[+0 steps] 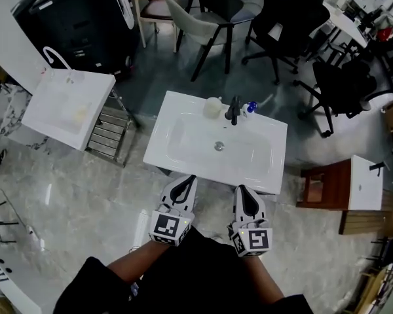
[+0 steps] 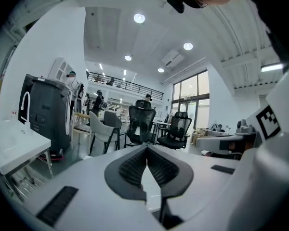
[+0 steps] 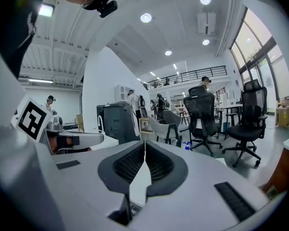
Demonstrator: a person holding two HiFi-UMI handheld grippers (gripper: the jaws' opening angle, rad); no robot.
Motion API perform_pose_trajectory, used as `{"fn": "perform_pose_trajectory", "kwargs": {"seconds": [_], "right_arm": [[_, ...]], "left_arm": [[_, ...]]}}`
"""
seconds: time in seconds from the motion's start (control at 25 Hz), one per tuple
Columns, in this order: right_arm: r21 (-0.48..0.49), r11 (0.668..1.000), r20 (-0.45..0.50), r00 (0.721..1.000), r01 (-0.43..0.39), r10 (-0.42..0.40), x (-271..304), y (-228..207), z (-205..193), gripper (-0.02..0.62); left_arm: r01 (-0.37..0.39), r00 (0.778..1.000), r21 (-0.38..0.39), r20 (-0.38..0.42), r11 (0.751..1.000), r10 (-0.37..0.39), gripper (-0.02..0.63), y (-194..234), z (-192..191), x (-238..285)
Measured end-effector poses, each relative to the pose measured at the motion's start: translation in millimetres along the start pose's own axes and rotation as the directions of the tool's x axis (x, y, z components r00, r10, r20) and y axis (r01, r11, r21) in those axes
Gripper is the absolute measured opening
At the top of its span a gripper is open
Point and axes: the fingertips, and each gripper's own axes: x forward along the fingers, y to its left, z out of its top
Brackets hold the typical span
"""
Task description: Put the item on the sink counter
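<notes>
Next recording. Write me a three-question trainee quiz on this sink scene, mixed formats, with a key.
1. True or false: the left gripper holds an item.
2. What sits just left of the black faucet on the sink counter in the head view? A) a pale round item B) a red mug C) a green plate
3. Fill in: the jaws of the right gripper are ____.
Key: 1 false; 2 A; 3 shut.

We face a sink (image 1: 183, 136) with its tap (image 1: 234, 110) at the far rim, a round thing (image 1: 213, 106) just left of it and a small thing (image 1: 251, 107) just right, a second sink (image 1: 59, 110) to the left, chairs (image 1: 209, 18) behind, and a cabinet (image 1: 324, 185) to the right.
</notes>
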Motion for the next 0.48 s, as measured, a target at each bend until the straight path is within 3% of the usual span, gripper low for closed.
{"fn": "perform_pose_trajectory", "kwargs": {"seconds": [0.28,0.48], "right_arm": [[-0.072,0.995,0.039,0.997,0.066,-0.063,-68,-61,9,0.034],[-0.089,0.996,0.045,0.999,0.019,-0.015,-114,-89,-4,0.032]], "left_arm": [[-0.037,0.999,0.05,0.042,0.998,0.035,0.017,-87,3,-7],[-0.078,0.993,0.047,0.09,0.996,0.074,0.017,-133,4,-19]]}}
